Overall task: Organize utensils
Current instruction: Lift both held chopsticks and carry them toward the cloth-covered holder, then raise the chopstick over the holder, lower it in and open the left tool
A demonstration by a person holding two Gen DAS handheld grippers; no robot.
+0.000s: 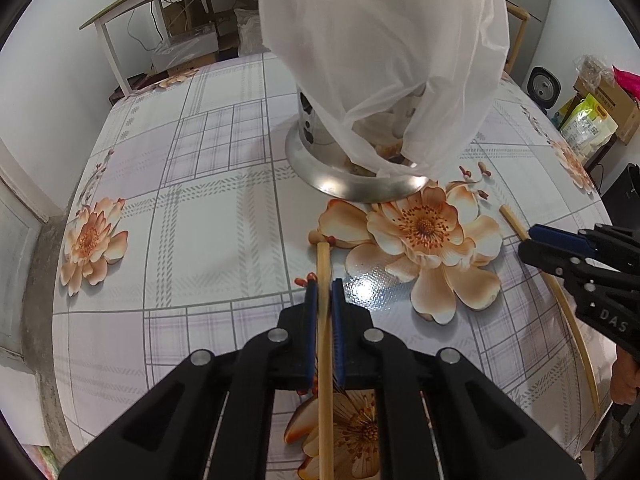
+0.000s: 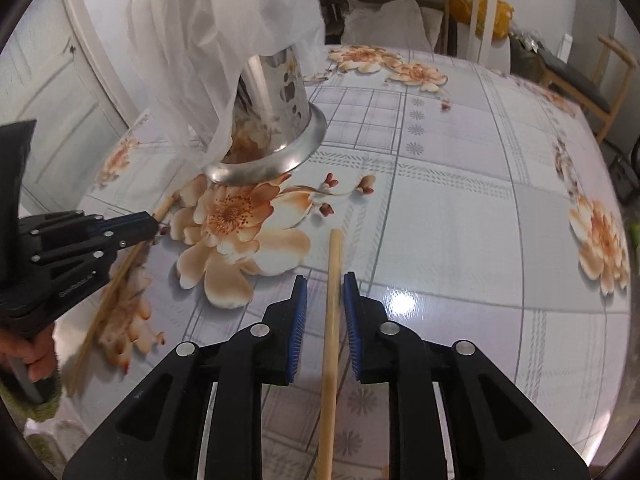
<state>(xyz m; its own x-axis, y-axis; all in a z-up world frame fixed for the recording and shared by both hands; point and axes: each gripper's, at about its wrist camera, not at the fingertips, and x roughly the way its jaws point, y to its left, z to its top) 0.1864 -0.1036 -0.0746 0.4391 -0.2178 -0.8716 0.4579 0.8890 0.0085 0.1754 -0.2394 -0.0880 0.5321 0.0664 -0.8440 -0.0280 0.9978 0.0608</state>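
Observation:
A wooden chopstick runs between the pads of my left gripper, which is shut on it just above the flowered tablecloth. A second chopstick lies on the cloth between the pads of my right gripper. Those jaws stand slightly apart, with a gap on the stick's left side. Behind both stands a perforated metal utensil holder with a white plastic bag draped over its top. In each wrist view the other gripper shows at the side.
A white desk with boxes under it stands beyond the table's far edge. Bags and cartons sit to the right. A wooden chair stands by the table's far right corner. A person's hand holds the left gripper's handle.

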